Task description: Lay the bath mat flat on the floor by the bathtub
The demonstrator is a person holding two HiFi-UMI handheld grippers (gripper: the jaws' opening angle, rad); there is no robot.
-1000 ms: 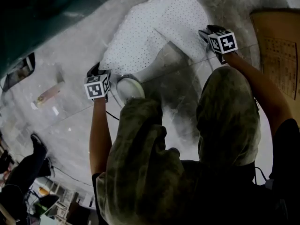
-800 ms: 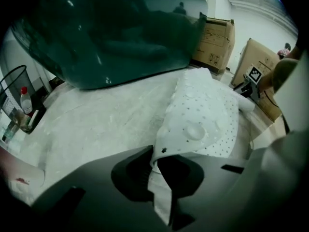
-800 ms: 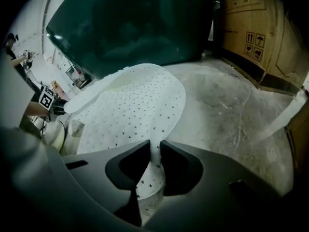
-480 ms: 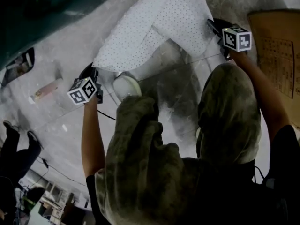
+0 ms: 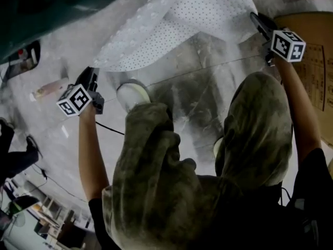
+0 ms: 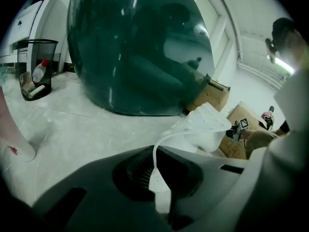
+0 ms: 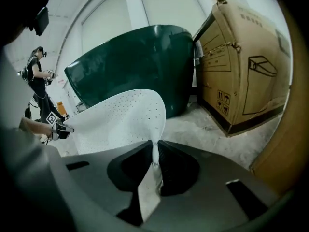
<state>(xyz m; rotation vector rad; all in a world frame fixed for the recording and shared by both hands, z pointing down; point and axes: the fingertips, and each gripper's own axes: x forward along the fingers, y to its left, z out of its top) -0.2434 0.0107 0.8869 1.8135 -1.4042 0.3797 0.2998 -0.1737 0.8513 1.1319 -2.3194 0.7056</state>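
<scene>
- White bath mat (image 5: 171, 30) hangs between my grippers, beside the bathtub (image 5: 52, 9).
- My left gripper (image 5: 92, 72) clamps one edge; my right gripper (image 5: 256, 19) has just been closing its jaws on another.
- Laying it flat remains.

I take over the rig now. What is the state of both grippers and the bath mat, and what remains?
Left gripper: shut on one corner of the bath mat.
Right gripper: jaws have just been closing, now pinching the mat's other end.
Mat: held up at both ends, curled between the grippers, over the floor beside the green bathtub.
Done: both grips taken, mat raised.
Left: spread it, lower it flat by the tub, release.
</scene>
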